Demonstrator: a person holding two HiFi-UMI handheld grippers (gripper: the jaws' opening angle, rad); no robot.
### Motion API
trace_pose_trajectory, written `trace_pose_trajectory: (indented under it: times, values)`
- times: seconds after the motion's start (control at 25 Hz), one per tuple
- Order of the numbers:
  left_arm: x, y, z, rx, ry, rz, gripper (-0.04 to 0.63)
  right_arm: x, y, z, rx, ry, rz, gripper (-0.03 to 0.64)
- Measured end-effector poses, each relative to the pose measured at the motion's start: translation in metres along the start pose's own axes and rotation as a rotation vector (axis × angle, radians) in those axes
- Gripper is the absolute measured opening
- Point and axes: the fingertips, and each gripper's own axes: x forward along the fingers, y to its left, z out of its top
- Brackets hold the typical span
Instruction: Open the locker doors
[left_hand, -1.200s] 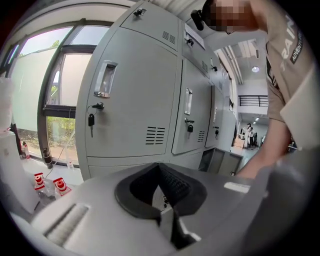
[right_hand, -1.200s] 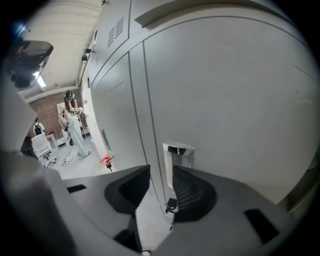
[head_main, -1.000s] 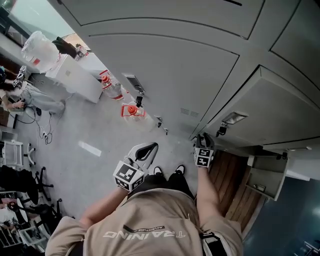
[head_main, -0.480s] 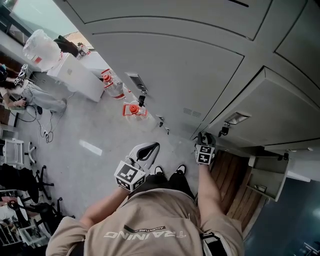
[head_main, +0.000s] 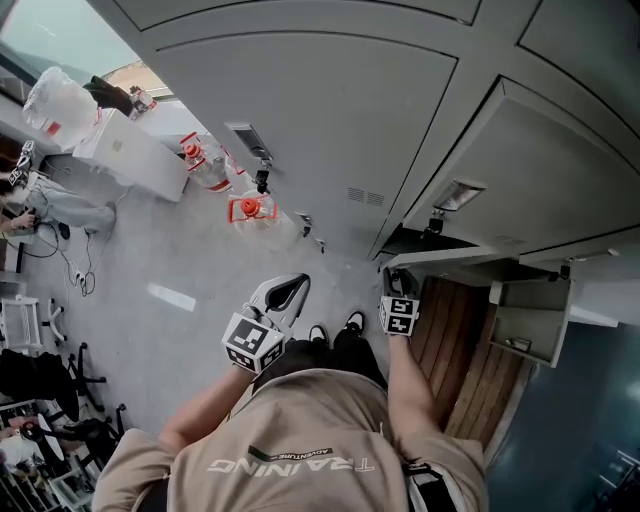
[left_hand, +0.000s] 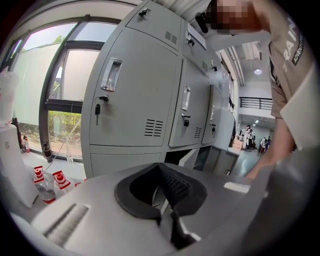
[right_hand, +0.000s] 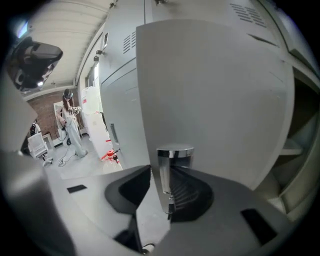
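**Right gripper view: right gripper (right_hand: 162, 172) clamped on the free edge of the ajar locker door (right_hand: 210, 85)**

I am holding the claw shut on the thin sheet of that door. The edge is pinched between the two pads, and a chrome latch piece (right_hand: 174, 165) is standing just beside the edge on the door's inner face. The door's long axis is running straight up and away from the claw, with its vents at the far end. The locker's interior is showing on the latch side of the door.

In the head view I am seeing the right gripper (head_main: 395, 283) at the lower end of the locker door (head_main: 540, 170). The door is standing out from the locker front, with a dark gap behind its free edge. Past the door's far edge, an open compartment (head_main: 530, 335) is showing.

The left gripper (head_main: 300, 285) is hanging well apart from the door, across my body from it. In the left gripper view its (left_hand: 160, 170) jaws are together at the tips with nothing between them, and it is facing the closed doors (left_hand: 135, 95).

I am judging that the hinge lies along the edge opposite the claw. If so, the pull has to sweep in an arc out from the locker front, across the door's face and not along its edge. The right hand is the nearer one and already has the grip.
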Motion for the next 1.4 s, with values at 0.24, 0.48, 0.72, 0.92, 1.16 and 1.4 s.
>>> trace_pose_trajectory:
  times: [0.24,0.48,0.72,0.92,1.16,1.4]
  values:
    - [-0.019,-0.031,0.000,0.040,-0.012,-0.112,0.007,-0.078,-0.005,-0.051,0.072,0.049,-0.103,0.110]
    - [-0.040,-0.061,-0.012,0.057,-0.006,-0.214,0.008,-0.148,-0.029,-0.087,0.070,0.106,-0.241,0.048]
    - [-0.052,-0.085,-0.016,0.057,-0.025,-0.231,0.008,-0.200,-0.075,-0.106,0.123,0.135,-0.371,0.035]
    - [-0.056,-0.097,-0.021,0.054,-0.037,-0.180,0.008,-0.216,-0.096,-0.112,0.047,0.183,-0.320,0.035]
    - [-0.059,-0.132,-0.030,-0.005,-0.064,-0.083,0.007,-0.250,-0.104,-0.106,0.077,0.103,-0.266,0.026]
    - [-0.063,-0.169,-0.052,-0.038,-0.058,-0.027,0.007,-0.281,-0.081,-0.068,0.089,-0.058,-0.199,0.017]
